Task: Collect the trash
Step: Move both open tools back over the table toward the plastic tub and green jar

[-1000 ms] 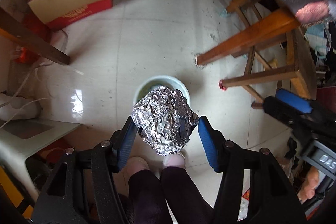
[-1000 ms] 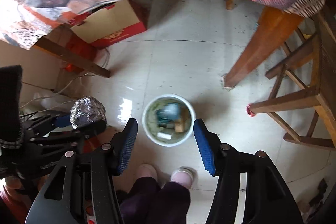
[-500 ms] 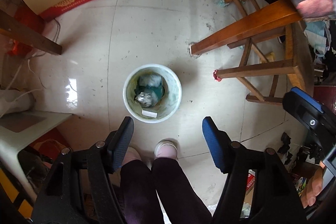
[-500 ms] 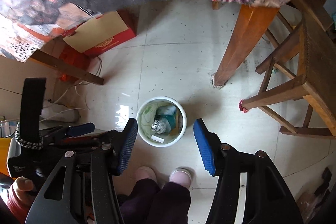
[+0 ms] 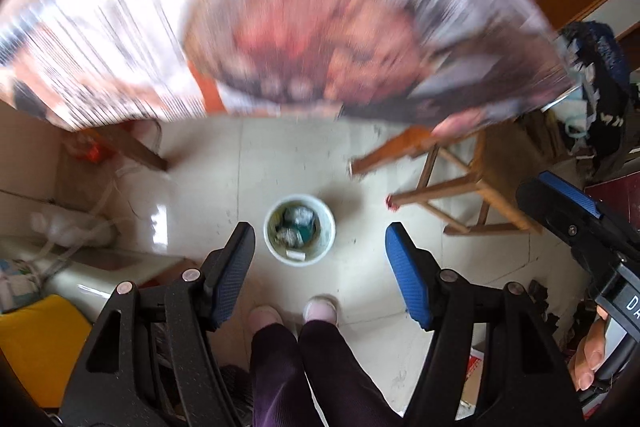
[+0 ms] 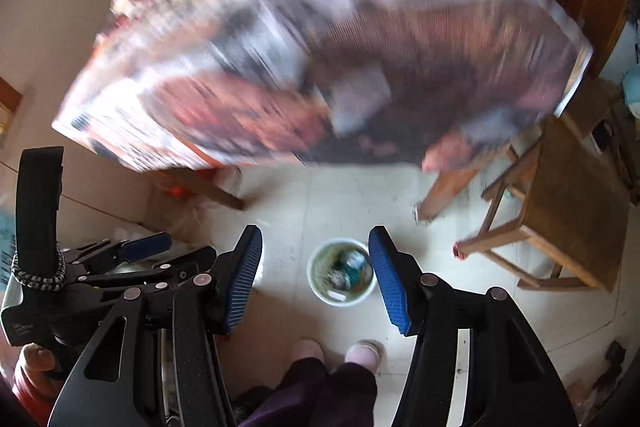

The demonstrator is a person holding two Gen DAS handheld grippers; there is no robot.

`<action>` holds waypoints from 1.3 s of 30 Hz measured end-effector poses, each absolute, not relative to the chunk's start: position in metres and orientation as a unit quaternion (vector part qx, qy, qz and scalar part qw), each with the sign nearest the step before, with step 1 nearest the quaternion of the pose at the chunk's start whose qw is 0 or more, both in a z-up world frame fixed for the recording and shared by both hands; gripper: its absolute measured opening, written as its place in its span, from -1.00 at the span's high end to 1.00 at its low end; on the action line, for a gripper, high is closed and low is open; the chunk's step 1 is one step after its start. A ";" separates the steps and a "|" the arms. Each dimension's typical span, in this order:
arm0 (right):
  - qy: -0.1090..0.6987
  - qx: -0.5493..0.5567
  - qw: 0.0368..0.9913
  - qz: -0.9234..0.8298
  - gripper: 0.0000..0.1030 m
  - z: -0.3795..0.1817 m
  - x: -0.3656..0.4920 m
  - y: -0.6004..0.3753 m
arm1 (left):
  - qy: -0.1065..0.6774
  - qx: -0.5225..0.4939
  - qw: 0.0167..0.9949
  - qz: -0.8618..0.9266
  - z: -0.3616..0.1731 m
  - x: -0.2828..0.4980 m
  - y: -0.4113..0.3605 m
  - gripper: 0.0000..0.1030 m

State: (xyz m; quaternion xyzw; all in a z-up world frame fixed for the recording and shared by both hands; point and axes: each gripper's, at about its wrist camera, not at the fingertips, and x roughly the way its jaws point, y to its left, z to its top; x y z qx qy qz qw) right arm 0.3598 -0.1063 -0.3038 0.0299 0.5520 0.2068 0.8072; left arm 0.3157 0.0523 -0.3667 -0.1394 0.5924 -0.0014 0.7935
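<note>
- A pale tiled floor (image 5: 288,163) lies far below both tools, under a blurred, patterned table edge (image 5: 320,27).
- One white trash bin (image 5: 299,235) sits between and beyond the left gripper (image 5: 320,259) fingers; a crumpled foil ball (image 5: 289,235) rests inside it.
- The left gripper's jaws have just been opening and hold nothing.
- The right gripper (image 6: 316,277) stands spread, empty, the bin beyond it.
- Only the right view shows the wooden stool's (image 6: 572,203) top; two slippered feet (image 6: 362,355) appear in both.

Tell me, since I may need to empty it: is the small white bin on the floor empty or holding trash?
Holding trash: the white bin shows crumpled foil and other scraps inside.
</note>
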 end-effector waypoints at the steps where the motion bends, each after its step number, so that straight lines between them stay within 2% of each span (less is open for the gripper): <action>1: 0.544 0.031 0.812 0.210 -0.01 -0.288 0.357 -0.104 | 0.580 -0.136 0.803 0.000 -0.342 0.313 0.054 -0.29; 9: 0.465 0.044 0.857 0.220 0.00 -0.159 0.328 -0.096 | 0.483 -0.131 0.866 0.007 -0.200 0.279 0.069 -0.29; 17: 0.397 0.043 0.895 0.200 0.00 -0.077 0.298 -0.090 | 0.390 -0.122 0.913 -0.006 -0.093 0.237 0.094 -0.29; 28: 0.313 0.036 0.937 0.150 -0.03 -0.018 0.288 -0.104 | 0.309 -0.101 0.946 -0.011 -0.026 0.227 0.113 -0.33; 30: 0.305 0.040 0.941 0.141 -0.12 -0.016 0.298 -0.109 | 0.299 -0.099 0.949 -0.007 -0.020 0.236 0.114 -0.49; 33: 0.295 0.045 0.946 0.126 -0.31 -0.018 0.318 -0.118 | 0.285 -0.101 0.953 0.002 -0.019 0.253 0.113 -0.61; 35: 0.290 0.049 0.949 0.116 -0.58 -0.020 0.329 -0.124 | 0.285 -0.099 0.953 0.009 -0.019 0.268 0.110 -0.61; 39: 0.282 0.053 0.950 0.120 -0.61 -0.022 0.367 -0.141 | 0.283 -0.102 0.953 0.034 -0.021 0.307 0.102 -0.63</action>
